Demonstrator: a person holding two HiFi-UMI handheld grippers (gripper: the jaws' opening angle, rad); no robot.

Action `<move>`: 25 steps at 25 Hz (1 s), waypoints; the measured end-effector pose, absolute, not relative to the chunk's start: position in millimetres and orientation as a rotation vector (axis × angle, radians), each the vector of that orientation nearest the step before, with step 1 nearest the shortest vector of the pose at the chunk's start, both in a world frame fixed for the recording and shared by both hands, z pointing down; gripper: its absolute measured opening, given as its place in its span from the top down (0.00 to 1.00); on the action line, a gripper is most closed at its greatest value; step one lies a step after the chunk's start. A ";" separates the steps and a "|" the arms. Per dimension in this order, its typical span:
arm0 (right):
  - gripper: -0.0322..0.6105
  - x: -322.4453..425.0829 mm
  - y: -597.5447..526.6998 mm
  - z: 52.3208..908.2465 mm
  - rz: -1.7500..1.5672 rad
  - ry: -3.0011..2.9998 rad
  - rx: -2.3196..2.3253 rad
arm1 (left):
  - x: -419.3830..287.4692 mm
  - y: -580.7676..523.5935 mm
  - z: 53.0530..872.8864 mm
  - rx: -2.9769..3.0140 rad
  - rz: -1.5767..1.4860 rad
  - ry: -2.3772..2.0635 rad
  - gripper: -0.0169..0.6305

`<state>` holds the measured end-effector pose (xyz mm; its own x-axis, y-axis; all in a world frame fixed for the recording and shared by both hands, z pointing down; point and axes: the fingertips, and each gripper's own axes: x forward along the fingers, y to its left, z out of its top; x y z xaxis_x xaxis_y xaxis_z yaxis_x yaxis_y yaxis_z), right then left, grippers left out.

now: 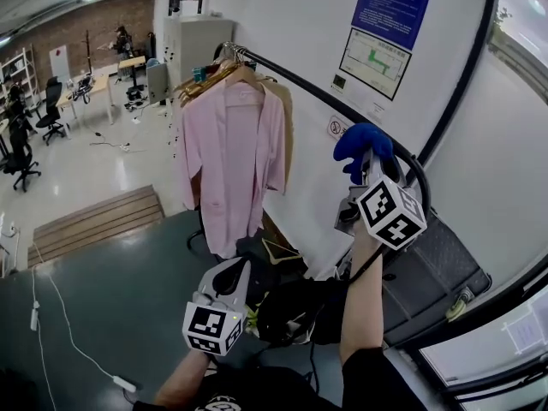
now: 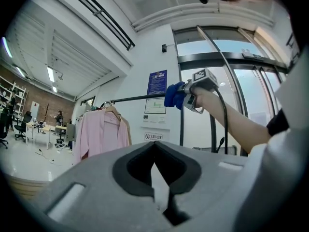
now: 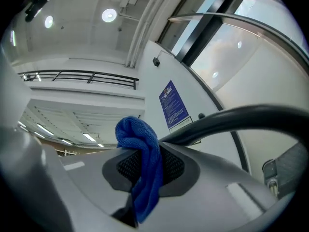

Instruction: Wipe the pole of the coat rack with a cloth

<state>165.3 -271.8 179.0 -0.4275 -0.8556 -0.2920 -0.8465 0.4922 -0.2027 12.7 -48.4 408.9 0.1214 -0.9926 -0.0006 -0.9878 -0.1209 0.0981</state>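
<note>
The coat rack's black pole [image 1: 317, 92] runs from the hangers at the back down to its bent right end. My right gripper [image 1: 370, 163] is raised to that end, shut on a blue cloth [image 1: 361, 145] that rests against the pole. In the right gripper view the blue cloth [image 3: 143, 170] hangs pinched between the jaws, with the black pole [image 3: 231, 122] just to its right. My left gripper [image 1: 224, 282] hangs low near my body, jaws closed with nothing in them. From the left gripper view the cloth [image 2: 175, 94] sits on the pole [image 2: 130, 98].
A pink shirt [image 1: 231, 165] and other garments hang on hangers at the rack's far end. The white wall with a blue notice [image 1: 392, 2] stands behind the pole. A dark bag [image 1: 295, 308] lies on the floor below. Desks and chairs [image 1: 51, 101] fill the far-left room.
</note>
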 end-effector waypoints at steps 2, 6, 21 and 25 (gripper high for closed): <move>0.85 152.1 -279.9 175.2 -0.074 2.374 -1.426 | 0.8 -41.0 406.9 2.282 -0.104 -2.053 0.97; 0.85 125.7 -297.3 173.3 -0.118 2.362 -1.443 | -24.0 -23.8 409.7 2.242 -0.111 -2.091 0.97; 0.84 43.0 -366.2 200.0 -0.231 2.383 -1.411 | -78.5 -55.5 424.9 2.175 -0.110 -2.129 0.97; 0.84 41.4 -367.9 198.6 -0.225 2.382 -1.325 | -81.6 -98.6 418.5 2.223 -0.100 -2.116 0.97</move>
